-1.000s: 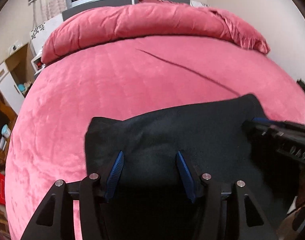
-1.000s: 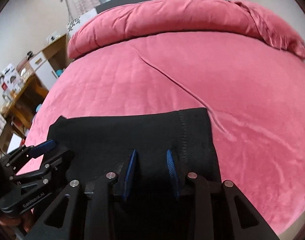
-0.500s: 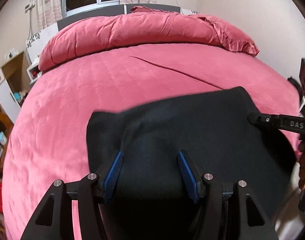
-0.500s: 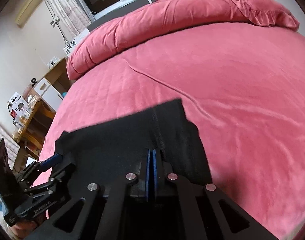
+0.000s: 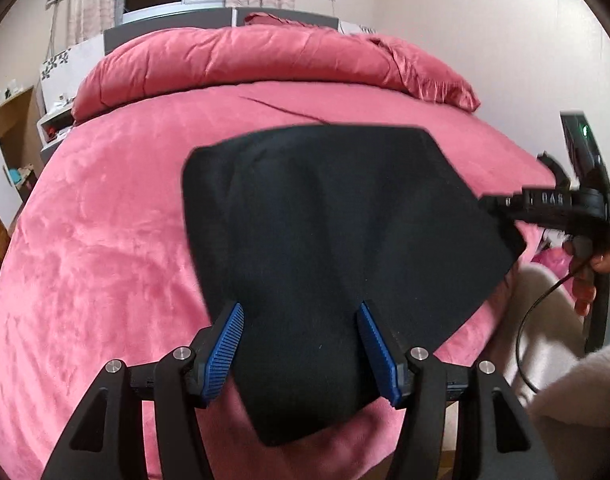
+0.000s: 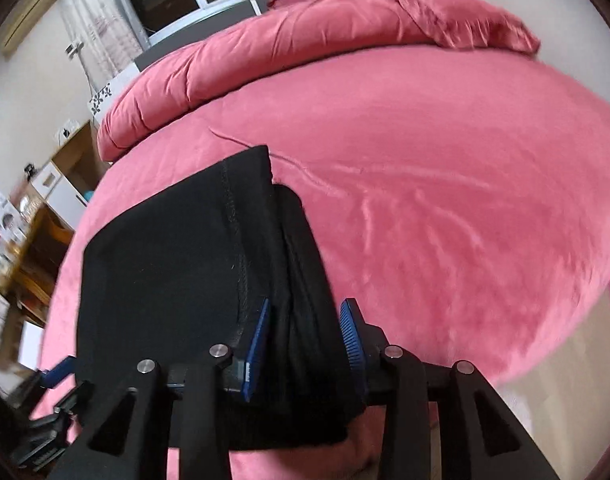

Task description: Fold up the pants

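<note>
With the left gripper (image 5: pixel 299 354) spread wide and the right gripper (image 6: pixel 305 344) opening, neither clamping the black pants (image 5: pixel 337 248), the folded stack toward 12 o'clock on the red bedspread (image 5: pixel 105 264) may slump open.

I am looking at black pants (image 5: pixel 345 240) of matt, fine-knit cloth, a stitched seam showing in the right view. The bedspread (image 5: pixel 105 260) under them is looking like pink plush velvet, soft and faintly shiny where the nap is brushed. My left gripper (image 5: pixel 301 348) is showing matt black plastic arms, ribbed blue rubbery pads (image 5: pixel 225 344) and small bright metal screws. My right gripper (image 6: pixel 305 340) is looking the same. A wooden cabinet (image 5: pixel 13 136) is showing a smooth finish.
</note>
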`<action>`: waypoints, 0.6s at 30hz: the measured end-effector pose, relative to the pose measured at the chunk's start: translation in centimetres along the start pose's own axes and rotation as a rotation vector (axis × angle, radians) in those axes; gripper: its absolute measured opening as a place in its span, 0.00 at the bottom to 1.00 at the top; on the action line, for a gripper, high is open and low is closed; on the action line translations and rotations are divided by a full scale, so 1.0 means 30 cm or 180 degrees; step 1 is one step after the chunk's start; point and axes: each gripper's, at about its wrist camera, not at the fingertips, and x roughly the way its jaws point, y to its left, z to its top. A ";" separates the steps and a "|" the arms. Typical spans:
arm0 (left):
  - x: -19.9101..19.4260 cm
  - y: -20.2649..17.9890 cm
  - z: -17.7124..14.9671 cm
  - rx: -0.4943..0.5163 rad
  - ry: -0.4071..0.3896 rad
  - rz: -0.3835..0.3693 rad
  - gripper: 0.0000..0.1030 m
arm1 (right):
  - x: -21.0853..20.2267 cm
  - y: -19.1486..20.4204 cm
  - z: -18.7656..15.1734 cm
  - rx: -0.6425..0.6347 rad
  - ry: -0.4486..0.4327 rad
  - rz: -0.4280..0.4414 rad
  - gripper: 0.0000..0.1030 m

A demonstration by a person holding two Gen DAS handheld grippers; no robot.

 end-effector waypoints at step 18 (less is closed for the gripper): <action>0.026 0.202 -0.006 -0.0909 0.0143 -0.0268 0.59 | 0.033 -0.055 -0.014 0.0012 0.0297 -0.0041 0.64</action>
